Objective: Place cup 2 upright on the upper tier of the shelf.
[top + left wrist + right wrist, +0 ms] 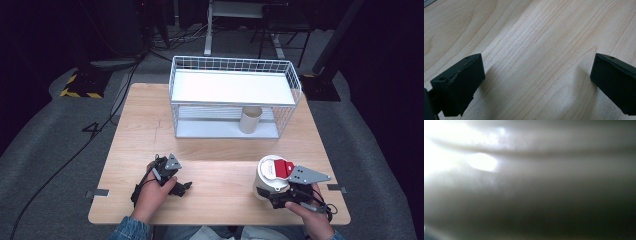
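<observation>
A white tub with a red lid stands at the table's front right. Its pale wall is blurred and very close in the right gripper view, where the jaws are hidden. My right gripper is pressed against the tub's lower side and seems shut on it. My left gripper lies on the wooden table at the front left, held by a hand. In the left gripper view its jaws stand wide open over bare wood, with nothing between them.
A white wire rack with two shelves stands at the back middle of the table. A beige cup stands upright on its lower shelf, toward the right. Bare wood lies between the rack and both grippers.
</observation>
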Tool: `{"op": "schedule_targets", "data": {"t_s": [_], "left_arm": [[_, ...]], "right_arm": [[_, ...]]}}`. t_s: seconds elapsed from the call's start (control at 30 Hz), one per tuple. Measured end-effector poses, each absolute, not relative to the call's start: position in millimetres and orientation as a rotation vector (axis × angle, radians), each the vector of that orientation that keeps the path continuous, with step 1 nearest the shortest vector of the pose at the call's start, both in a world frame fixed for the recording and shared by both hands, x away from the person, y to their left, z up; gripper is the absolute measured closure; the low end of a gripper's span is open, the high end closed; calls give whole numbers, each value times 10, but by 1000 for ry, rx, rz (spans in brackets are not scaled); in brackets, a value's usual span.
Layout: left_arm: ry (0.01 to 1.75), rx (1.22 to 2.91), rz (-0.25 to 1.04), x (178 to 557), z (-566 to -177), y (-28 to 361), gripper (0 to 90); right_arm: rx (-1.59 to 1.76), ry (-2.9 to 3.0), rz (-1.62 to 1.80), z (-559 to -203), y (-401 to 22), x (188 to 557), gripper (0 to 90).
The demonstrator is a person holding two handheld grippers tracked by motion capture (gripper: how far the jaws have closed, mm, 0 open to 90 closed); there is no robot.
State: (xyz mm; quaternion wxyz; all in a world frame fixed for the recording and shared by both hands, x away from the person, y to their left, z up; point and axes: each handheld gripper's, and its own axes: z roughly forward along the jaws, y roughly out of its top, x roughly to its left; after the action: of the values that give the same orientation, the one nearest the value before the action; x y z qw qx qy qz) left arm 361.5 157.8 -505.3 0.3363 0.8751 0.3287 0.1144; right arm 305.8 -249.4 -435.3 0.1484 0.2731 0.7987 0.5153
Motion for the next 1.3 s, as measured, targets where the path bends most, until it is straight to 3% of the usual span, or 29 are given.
{"op": "schedule_targets", "data": {"t_s": [1.3], "left_arm": [[856, 2282, 301, 3607, -5054, 1580, 2]], "right_arm": [[745, 2272, 1424, -3464, -2459, 3591, 106]]}}
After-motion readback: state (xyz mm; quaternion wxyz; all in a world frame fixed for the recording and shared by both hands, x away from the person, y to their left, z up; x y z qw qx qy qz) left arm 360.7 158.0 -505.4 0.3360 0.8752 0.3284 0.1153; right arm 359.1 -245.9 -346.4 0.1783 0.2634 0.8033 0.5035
